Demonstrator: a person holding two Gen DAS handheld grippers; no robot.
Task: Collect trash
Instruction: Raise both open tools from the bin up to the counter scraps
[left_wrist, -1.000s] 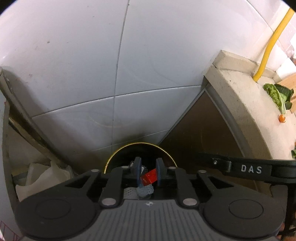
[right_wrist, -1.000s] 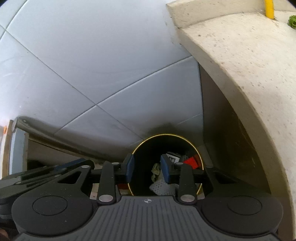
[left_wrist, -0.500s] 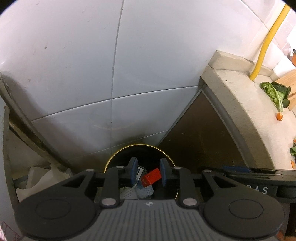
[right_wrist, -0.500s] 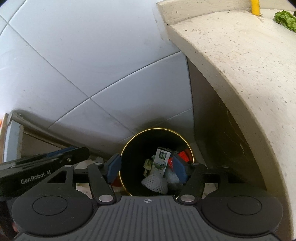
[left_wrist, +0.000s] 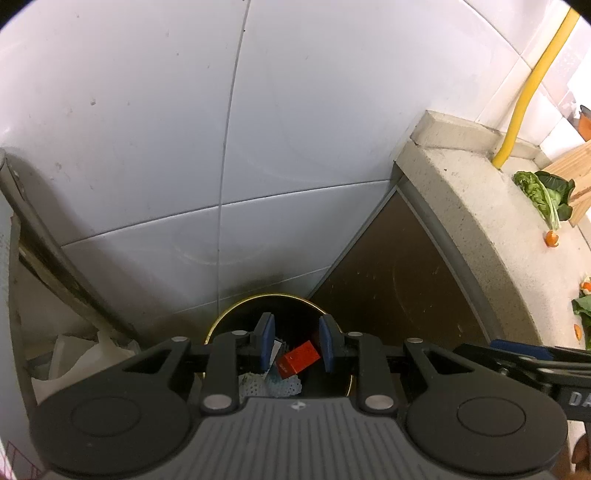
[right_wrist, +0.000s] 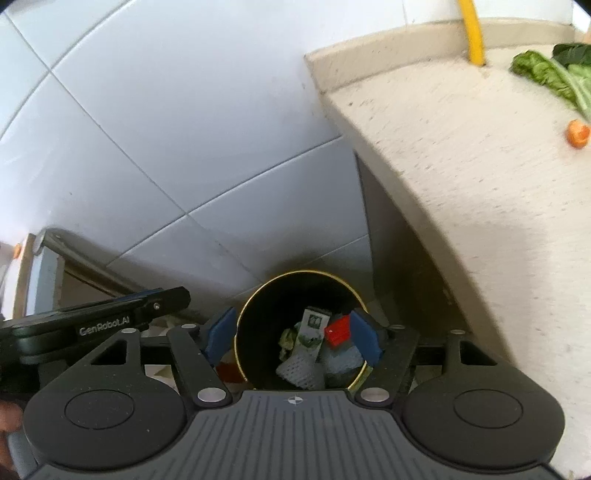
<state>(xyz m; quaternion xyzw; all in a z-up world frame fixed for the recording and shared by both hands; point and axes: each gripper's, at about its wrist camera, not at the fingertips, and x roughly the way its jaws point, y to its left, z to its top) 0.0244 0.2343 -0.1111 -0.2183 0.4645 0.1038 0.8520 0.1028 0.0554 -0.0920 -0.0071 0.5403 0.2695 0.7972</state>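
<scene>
**Ana:** Bin (right_wrist: 301, 334) sits on the floor against the tiled wall, beside the end of the tabletop (right_wrist: 480, 192). Both grippers hang above its mouth, pointing down into it.

**Ben:** What's inside?

**Ana:** A red box (right_wrist: 338, 328), a green-and-white carton (right_wrist: 312, 328) standing on end, white foam netting (right_wrist: 299, 369) and some crumpled scraps. All of it lies loose in the bin, none of it between any fingers.

**Ben:** So the drop is done?

**Ana:** I judge so. The right gripper (right_wrist: 293, 336) has its jaws spreading, already about as wide as the bin's rim, with nothing between them. The left gripper (left_wrist: 293, 345) stands narrow but parted, its blue fingers (left_wrist: 266, 341) clear of the red box (left_wrist: 298, 363) seen far below them.

**Ben:** Then what's left?

**Ana:** Scraps still lie on the tabletop: leafy greens (left_wrist: 543, 195) and an orange bit (right_wrist: 578, 133) near the yellow hose (left_wrist: 524, 99), plus more bits at the left view's right edge.

**Ben:** Next move?

**Ana:** Probably lift clear of the bin and swing over to the tabletop. The leaves are limp, so a low pinch at the stalk should serve best; the small orange piece wants fingers brought narrow first.
</scene>
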